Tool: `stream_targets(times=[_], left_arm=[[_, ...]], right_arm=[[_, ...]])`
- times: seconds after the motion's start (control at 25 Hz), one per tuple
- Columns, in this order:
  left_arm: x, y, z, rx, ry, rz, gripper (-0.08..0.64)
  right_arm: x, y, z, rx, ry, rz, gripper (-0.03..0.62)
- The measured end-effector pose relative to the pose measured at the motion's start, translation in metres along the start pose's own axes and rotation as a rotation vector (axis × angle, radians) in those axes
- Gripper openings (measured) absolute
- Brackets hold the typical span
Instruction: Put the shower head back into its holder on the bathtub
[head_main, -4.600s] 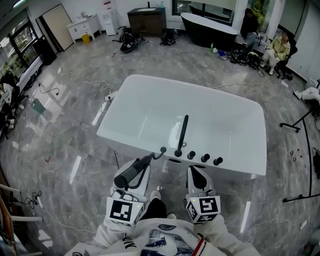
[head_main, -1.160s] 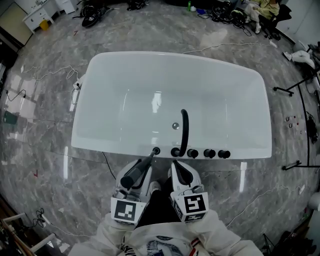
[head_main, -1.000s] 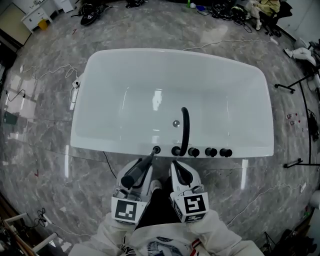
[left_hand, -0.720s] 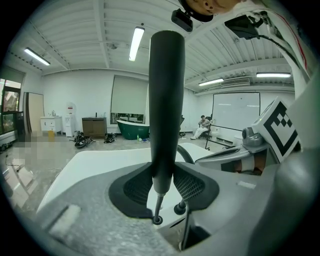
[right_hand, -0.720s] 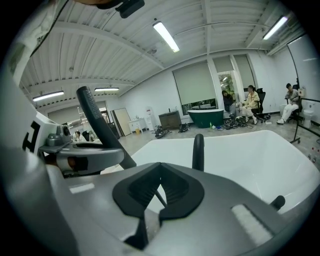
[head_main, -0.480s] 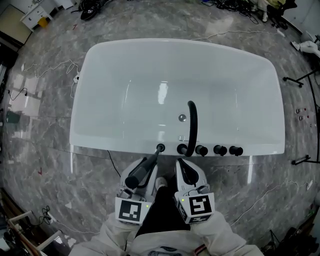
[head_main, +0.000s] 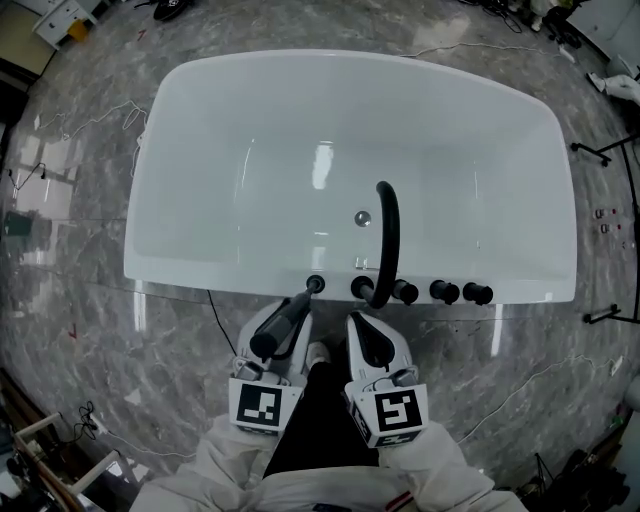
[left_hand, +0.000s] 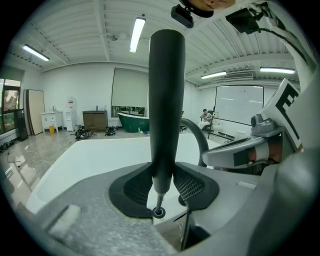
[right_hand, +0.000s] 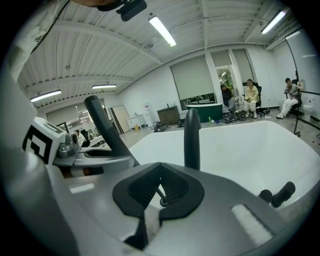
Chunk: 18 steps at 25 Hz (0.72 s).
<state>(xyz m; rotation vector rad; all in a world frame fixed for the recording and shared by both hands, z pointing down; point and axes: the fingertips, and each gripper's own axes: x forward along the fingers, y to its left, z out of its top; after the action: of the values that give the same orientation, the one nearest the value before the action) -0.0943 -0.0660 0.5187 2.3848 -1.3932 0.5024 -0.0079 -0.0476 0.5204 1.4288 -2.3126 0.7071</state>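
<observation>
A: Entry 1, left tool (head_main: 289, 308); state?

B: Closed on the shower head (head_main: 283, 322). In the left gripper view both pads (left_hand: 191, 187) press the black handle low down, 1 per side. The wide end points toward the person, the thin end toward the bathtub (head_main: 180, 150).

A: Shower head position relative to the bathtub?

B: At the near rim, outside the basin. Its thin lower end reaches the ring-shaped holder (head_main: 315, 284) set in that rim; cannot tell whether it is seated in the ring or only touching it.

A: Right tool (head_main: 363, 325)?

B: Closed, nothing gripped. In the right gripper view the tips meet, leaving a narrow slot behind them through which the holder ring shows. It hangs just outside the near rim.

A: Other fittings on the bathtub?

B: Further along the near rim toward its right end: 1 black curved spout (head_main: 388, 240) arching over the basin, then 3 black knobs (head_main: 441, 291) in a row. 1 round drain (head_main: 362, 217) lies near the middle of the basin floor. The bathtub stands on a grey marbled floor (head_main: 80, 300).
</observation>
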Motion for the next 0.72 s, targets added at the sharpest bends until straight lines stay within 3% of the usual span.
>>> stream_targets(times=[0.72], left_arm=[[0.038, 0.006, -0.069, 0.013, 0.050, 0.007, 0.138]], right_arm=[[0.010, -0.004, -0.052, 0.026, 0.056, 0.011, 0.006]])
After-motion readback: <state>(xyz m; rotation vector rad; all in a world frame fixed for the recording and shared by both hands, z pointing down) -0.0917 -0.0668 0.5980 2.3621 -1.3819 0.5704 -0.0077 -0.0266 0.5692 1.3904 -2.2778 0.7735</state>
